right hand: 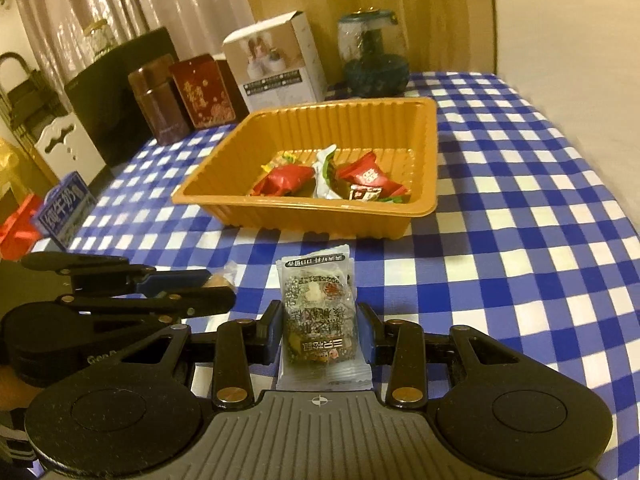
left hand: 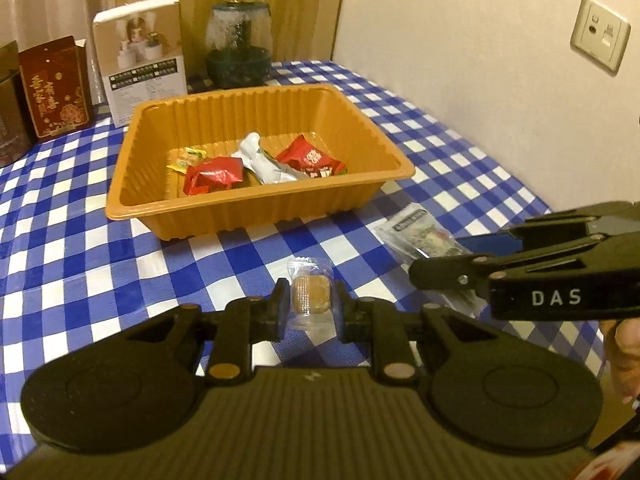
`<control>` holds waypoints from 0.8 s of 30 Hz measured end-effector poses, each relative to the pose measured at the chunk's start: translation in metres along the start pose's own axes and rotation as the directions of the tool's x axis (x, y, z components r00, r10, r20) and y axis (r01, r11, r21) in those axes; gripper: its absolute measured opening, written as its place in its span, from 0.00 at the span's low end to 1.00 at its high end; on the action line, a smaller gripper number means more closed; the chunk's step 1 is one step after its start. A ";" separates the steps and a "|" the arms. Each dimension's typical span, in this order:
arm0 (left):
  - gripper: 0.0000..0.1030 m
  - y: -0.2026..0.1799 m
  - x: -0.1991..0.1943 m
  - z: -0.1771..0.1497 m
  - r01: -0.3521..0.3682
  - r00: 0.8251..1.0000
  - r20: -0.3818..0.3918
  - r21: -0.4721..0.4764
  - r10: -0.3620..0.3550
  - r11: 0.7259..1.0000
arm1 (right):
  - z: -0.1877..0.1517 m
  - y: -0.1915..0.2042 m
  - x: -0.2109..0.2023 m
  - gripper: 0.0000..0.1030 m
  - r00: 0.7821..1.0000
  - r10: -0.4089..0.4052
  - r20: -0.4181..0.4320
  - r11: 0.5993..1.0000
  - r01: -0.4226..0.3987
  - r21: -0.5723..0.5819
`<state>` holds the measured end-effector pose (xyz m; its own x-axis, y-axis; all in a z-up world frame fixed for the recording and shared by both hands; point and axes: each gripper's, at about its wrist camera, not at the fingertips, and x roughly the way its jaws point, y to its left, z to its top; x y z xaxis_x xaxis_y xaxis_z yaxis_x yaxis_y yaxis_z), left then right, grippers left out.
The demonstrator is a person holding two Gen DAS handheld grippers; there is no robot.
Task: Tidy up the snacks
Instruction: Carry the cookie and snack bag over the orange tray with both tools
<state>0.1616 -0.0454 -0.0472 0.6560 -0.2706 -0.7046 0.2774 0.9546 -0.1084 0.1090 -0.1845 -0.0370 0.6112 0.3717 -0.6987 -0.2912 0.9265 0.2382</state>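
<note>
We're gripping with both units. Left gripper (left hand: 310, 304) is clenching a small clear-wrapped biscuit (left hand: 310, 294); the pads are pressing its sides and the wrapper tail is sticking out toward 12 o'clock. In the right wrist view the same gripper is coming in at 9 o'clock (right hand: 224, 288), a sliver of the biscuit wrapper showing at its tip.

Right gripper (right hand: 320, 336) is grasping a clear packet of dark, speckled snack (right hand: 318, 312) with printed text; the fingers are squeezing its long edges and the packet's far end is poking past the tips toward 12 o'clock. From the left wrist view that gripper is reaching in from 3 o'clock (left hand: 448, 268), the packet (left hand: 416, 232) partly hidden behind its finger.

Both are hanging over the blue-and-white checked tablecloth (right hand: 520, 240). Whether the packets are touching the cloth, we can't tell.

Further out at 12 o'clock, the orange ribbed tray (left hand: 256, 212) is sitting on the cloth, holding two red wrappers, a white one, a small yellow one.

Beyond the tray: white product box (left hand: 140, 60) at 11 o'clock, red patterned box (left hand: 54, 88) at 10 o'clock, dark glass-domed ornament (left hand: 239, 44) at 12 o'clock against the curtain.
</note>
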 end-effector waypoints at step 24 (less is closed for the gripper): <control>0.19 0.009 -0.024 0.009 -0.006 0.995 0.097 -0.066 0.012 0.998 | 0.009 0.008 -0.015 0.38 0.995 -0.030 0.090 1.000 0.029 0.012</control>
<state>0.1544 -0.0314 -0.0250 0.7243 -0.2695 -0.6347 0.2266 0.9624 -0.1501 0.1043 -0.1820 -0.0183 0.6837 0.3477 -0.6416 -0.2648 0.9375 0.2258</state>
